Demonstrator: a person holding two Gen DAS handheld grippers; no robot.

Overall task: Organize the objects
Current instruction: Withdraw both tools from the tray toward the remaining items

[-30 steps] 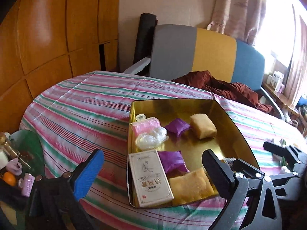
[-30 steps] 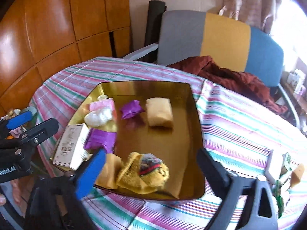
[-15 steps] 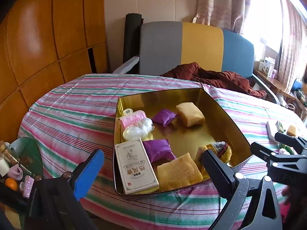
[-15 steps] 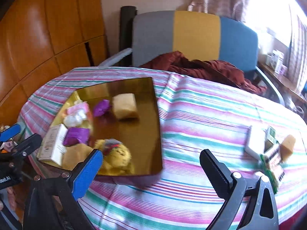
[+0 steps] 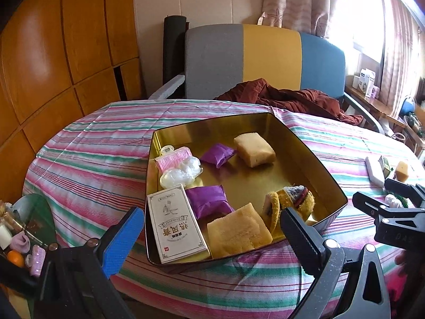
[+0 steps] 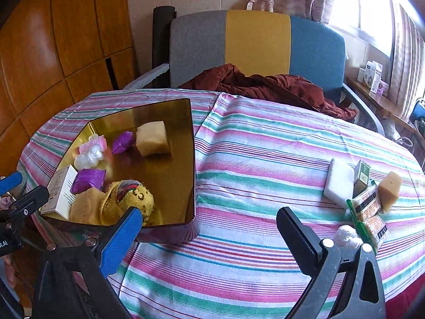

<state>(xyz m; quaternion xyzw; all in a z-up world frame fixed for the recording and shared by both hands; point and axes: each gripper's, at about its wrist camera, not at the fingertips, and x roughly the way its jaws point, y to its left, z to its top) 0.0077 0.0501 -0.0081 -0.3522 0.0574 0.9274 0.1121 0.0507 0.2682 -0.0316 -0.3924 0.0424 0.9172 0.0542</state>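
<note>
Tin tray (image 6: 192,159) on striped cloth, already holds sponges, packets, rolled sock (image 6: 127,199). We keep right gripper (image 6: 209,235) wide, empty; left gripper (image 5: 212,230) wide too. Next we judge: reach white block (image 6: 338,182) at right, approach low, straddle short sides, avoid nudging neighbouring packets (image 6: 368,207).

Each gripper, left (image 5: 209,235) and right (image 6: 209,235), wore one blue textured pad, one black ribbed finger, and silver screws.

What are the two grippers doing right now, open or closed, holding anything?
Left gripper: jaws open, holding nothing, hanging over the near edge of the gold tray.
Right gripper: jaws open, holding nothing, above the striped tablecloth.
</note>
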